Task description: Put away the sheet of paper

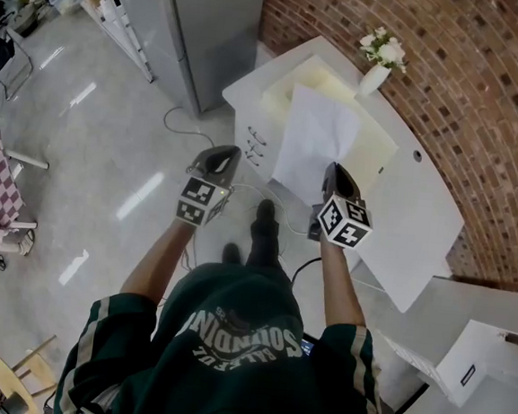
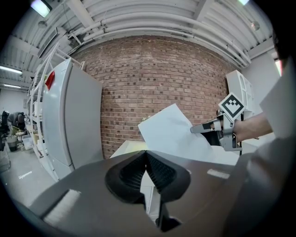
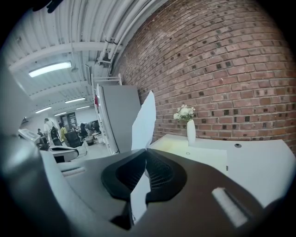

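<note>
A white sheet of paper (image 1: pixel 312 141) hangs over the near end of a white desk (image 1: pixel 420 216), and my right gripper (image 1: pixel 334 169) is shut on its lower right edge. In the right gripper view the sheet (image 3: pixel 144 121) stands up edge-on from between the closed pads and runs down through them. My left gripper (image 1: pixel 228 152) is level with it, a hand's width left of the sheet, shut with nothing in it. From the left gripper view (image 2: pixel 146 152) I see the sheet (image 2: pixel 170 133) and the right gripper (image 2: pixel 213 129) pinching its edge.
The desk has a cream-coloured top section (image 1: pixel 377 147), drawers (image 1: pixel 256 143) on its near end, and a white vase of flowers (image 1: pixel 378 66) by the brick wall (image 1: pixel 485 95). A grey cabinet (image 1: pixel 212 26) stands left of it. A cable (image 1: pixel 186 129) lies on the floor.
</note>
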A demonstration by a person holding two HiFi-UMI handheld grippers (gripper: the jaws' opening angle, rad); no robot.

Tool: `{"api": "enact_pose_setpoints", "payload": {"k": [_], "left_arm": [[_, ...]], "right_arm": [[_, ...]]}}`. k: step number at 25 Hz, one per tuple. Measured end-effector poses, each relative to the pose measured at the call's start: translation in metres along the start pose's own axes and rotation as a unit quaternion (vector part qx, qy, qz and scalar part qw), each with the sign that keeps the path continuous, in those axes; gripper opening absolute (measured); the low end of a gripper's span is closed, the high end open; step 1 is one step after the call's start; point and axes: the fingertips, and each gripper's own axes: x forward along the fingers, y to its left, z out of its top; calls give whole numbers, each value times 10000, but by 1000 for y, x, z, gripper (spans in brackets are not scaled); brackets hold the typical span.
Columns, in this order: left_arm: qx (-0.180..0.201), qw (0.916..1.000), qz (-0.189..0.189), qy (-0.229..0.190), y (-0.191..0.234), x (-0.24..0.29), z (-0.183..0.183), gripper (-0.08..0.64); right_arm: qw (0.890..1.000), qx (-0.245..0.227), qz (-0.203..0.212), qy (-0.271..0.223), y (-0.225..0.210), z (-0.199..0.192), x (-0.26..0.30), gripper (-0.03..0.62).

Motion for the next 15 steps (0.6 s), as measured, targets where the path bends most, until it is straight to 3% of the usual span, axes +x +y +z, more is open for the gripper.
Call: {"api": "enact_pose_setpoints", "payload": {"k": [15], "left_arm": [[47, 9999, -119, -14, 38, 121, 42, 11]], "right_arm": [[9999, 85, -142, -4, -69, 53, 100, 2]]}}
